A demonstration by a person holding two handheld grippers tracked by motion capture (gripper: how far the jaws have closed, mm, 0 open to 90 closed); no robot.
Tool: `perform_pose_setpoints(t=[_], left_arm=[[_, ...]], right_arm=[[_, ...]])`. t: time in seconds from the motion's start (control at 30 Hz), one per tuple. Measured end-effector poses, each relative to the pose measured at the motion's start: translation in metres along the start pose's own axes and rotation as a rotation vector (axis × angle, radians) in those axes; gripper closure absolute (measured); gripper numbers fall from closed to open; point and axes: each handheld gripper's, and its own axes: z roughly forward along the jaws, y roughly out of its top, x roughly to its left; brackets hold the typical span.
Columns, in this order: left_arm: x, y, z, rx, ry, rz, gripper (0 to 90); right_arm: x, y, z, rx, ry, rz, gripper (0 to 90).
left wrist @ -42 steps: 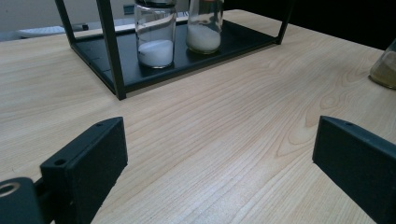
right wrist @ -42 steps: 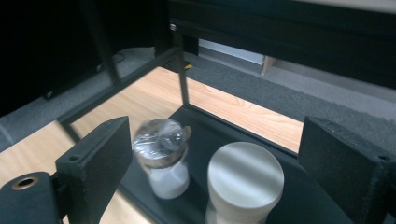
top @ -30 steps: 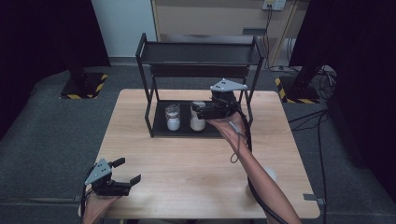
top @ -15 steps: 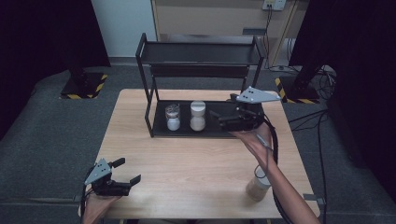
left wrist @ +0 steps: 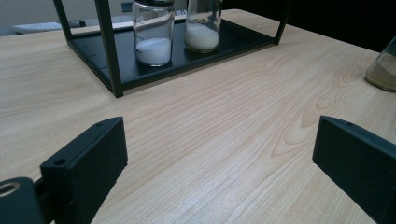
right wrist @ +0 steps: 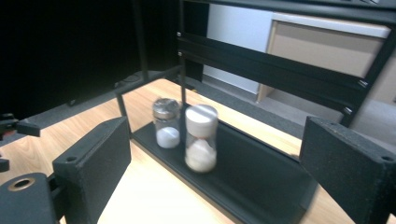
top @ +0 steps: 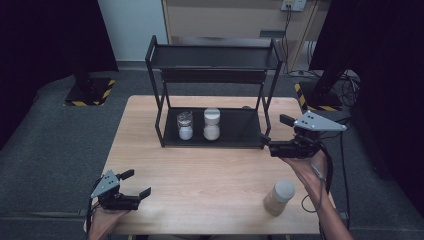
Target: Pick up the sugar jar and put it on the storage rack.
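While held beside rack (top: 215, 137) right end: right gripper (top: 274, 135) jaws apart, empty | white-lidded jar (top: 211, 124) on rack lower shelf | left gripper (top: 136, 184) well clear of rack, jaws apart, empty

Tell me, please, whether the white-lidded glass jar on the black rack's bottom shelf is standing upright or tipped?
Upright. The white-lidded glass jar stands on its base on the black metal rack, lid on top, with white powder settled level in its bottom.

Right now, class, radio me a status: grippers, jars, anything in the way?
Both grippers open: left, right. Two jars on rack's lower shelf; tan jar on table. Path clear.
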Motion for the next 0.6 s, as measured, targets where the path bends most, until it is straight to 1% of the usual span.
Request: perform_pose_setpoints(t=[0.07,0.17,0.27,0.3,0.37,0.5,0.6], left_arm=[[0.0,0.0,0.0,-0.001,0.0,0.0,2.0],[0.0,0.0,-0.001,-0.002,0.002,-0.002,2.0],[-0.001,-0.001,-0.002,-0.006,0.006,-0.004,2.0],[-0.001,0.0,-0.002,-0.006,0.008,-0.005,2.0],[-0.002,0.0,-0.003,-0.005,0.012,-0.005,1.9],[-0.003,-0.001,-0.004,-0.004,0.016,-0.009,2.0],[-0.004,-0.001,-0.006,-0.003,0.019,-0.012,1.9]], right_arm=[[-0.003,-0.008,-0.008,-0.006,-0.013,0.017,8.9],[-0.005,-0.02,-0.018,-0.004,-0.045,0.033,8.8],[0.0,-0.032,-0.028,0.011,-0.111,0.02,8.7],[0.0,-0.036,-0.031,0.015,-0.126,0.022,8.7],[0.001,-0.046,-0.036,0.02,-0.16,0.033,8.7],[-0.001,-0.066,-0.046,0.019,-0.204,0.08,8.5],[0.005,-0.08,-0.051,0.028,-0.258,0.08,8.4]])
